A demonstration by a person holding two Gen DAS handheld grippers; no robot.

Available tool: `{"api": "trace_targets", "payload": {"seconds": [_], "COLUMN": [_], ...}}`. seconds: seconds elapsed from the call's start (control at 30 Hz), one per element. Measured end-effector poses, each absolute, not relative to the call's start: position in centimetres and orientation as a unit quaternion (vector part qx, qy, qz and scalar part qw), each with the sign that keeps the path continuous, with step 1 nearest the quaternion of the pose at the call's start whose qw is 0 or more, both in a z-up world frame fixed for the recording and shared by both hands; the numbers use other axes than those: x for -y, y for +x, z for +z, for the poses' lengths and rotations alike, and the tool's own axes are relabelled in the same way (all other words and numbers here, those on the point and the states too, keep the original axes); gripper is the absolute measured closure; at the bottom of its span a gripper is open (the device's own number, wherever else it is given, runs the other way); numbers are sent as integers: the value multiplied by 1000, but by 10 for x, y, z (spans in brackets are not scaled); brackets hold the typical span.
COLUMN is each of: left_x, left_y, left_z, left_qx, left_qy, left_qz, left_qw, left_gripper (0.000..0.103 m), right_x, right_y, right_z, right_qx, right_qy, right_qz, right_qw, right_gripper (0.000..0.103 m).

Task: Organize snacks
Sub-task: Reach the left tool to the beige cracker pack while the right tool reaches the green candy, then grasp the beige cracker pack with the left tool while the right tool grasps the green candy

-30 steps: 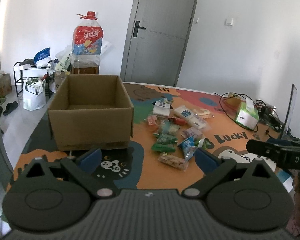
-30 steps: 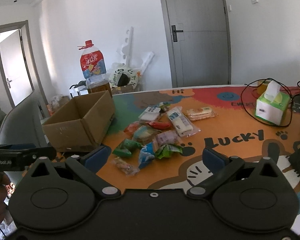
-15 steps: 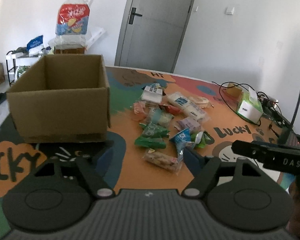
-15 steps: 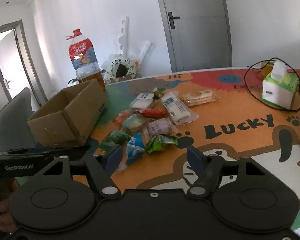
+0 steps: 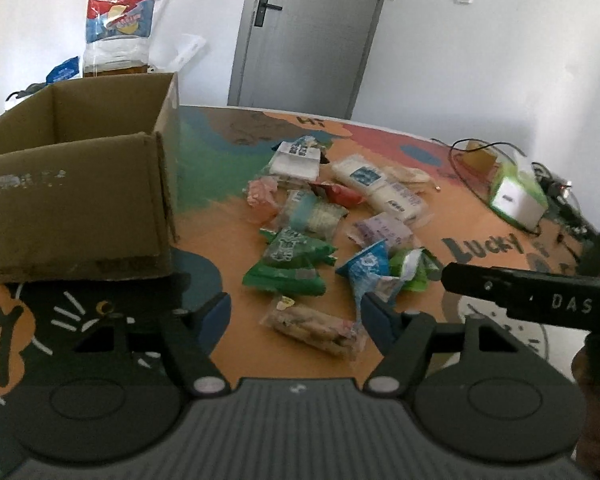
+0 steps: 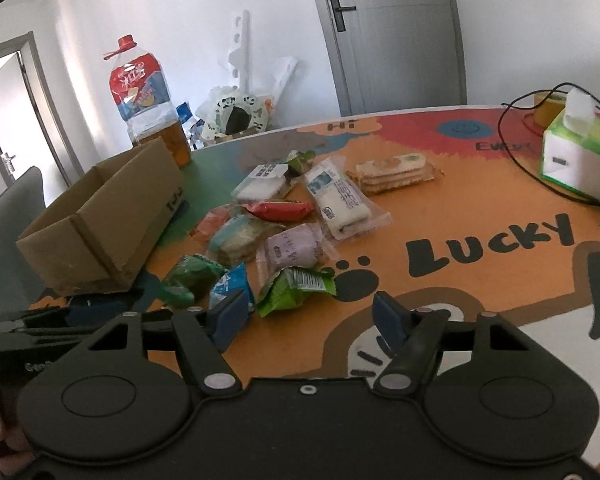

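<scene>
Table top: bright cartoon mat (image 5: 228,216), snacks piled mid-table, cardboard box (image 5: 76,200) to their left, nothing seen inside it yet.
Left gripper (image 5: 296,312): jaws part-way open after just being narrowed, nothing pinched; the clear nut packet (image 5: 316,326) sits right between the tips.
Right gripper (image 6: 308,316): jaws also just narrowed to a middling gap, empty; light green packet (image 6: 296,286) just ahead of the tips.
Step in hand: looks like the first pick, one packet per gripper; best grabbed by the crimped ends so the film doesn't slip.
In the way: blue packet (image 5: 370,268) and dark green packets (image 5: 290,264) crowd the nut packet, so easily nudged.
Further back: white bread packs (image 6: 340,200), cracker pack (image 6: 392,170).
Far side: tissue box (image 6: 576,160) ringed by a black cable (image 6: 512,148), oil bottle (image 6: 148,104) behind the box, grey door (image 5: 304,32).
</scene>
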State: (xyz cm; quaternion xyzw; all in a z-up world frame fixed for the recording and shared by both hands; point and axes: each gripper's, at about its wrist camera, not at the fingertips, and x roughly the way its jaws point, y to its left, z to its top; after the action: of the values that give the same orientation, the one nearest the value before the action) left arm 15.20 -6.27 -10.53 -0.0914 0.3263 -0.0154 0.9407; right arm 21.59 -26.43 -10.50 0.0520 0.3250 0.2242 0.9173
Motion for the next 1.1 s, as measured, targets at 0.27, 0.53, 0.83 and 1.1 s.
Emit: {"api": "trace_targets", "payload": {"seconds": [0.27, 0.53, 0.83, 1.1], "left_x": [69, 79, 73, 60], "left_y": [161, 163, 157, 152], "left_z": [-114, -121, -123, -122], "left_qx": [-334, -335, -327, -319], "left_qy": [-87, -49, -34, -53], "left_qz": [-9, -3, 7, 17], "left_qw": [939, 941, 945, 946], "left_gripper": [32, 29, 38, 56], "right_x": [262, 249, 236, 240], "right_y": [233, 249, 253, 246], "right_z": [-113, -116, -127, -125], "right_qx": [-331, -331, -345, -341], "right_qy": [51, 29, 12, 9], "right_qz": [234, 228, 242, 245], "right_qw": [913, 915, 907, 907], "right_gripper": [34, 33, 32, 66]}}
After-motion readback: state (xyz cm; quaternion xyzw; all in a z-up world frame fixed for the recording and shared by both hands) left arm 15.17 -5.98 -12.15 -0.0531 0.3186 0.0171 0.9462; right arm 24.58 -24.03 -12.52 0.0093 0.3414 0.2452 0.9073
